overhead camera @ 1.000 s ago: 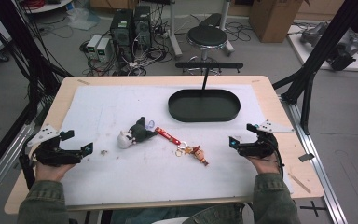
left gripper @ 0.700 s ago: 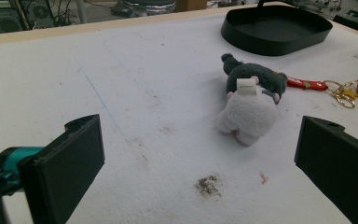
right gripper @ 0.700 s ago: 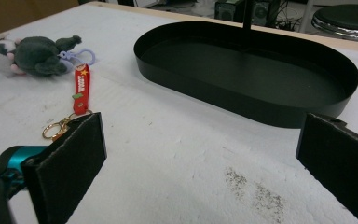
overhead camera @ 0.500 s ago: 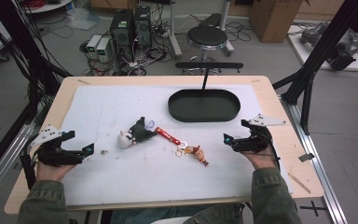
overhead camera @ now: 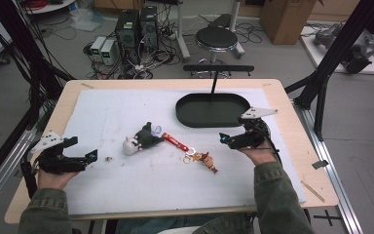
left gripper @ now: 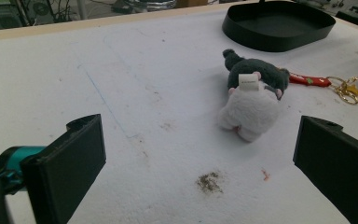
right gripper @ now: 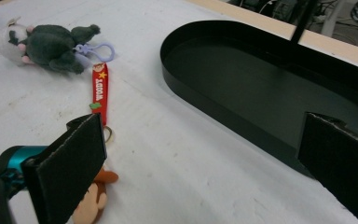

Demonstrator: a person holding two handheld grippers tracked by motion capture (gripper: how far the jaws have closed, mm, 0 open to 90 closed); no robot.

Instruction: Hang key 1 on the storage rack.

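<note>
Keychain: red strap [right gripper: 99,88] plus small cartoon figure [right gripper: 91,198] lies mid-worktop on the white mat [overhead camera: 126,112], just below the right claw [overhead camera: 229,140], between the plush mouse [overhead camera: 141,139] and the black oval tray [overhead camera: 213,111]. Right claw jaws wide, holding nothing, hovering just beside the tray's near rim. Left claw [overhead camera: 85,158] also wide and empty, low at the left edge, well apart from the plush

Risks, my read:
- strap, ring and figure are loosely linked, so pinching one end will probably leave the rest dangling, and it may snag the tray rim
- thin flat strap: jaws could close on the mat instead
- plush's lilac clip [right gripper: 95,49] sits touching or just beside the strap top, could drag along

Writing: strap reads "WOODY" with a yellow star; white tag on the plush is unreadable
</note>
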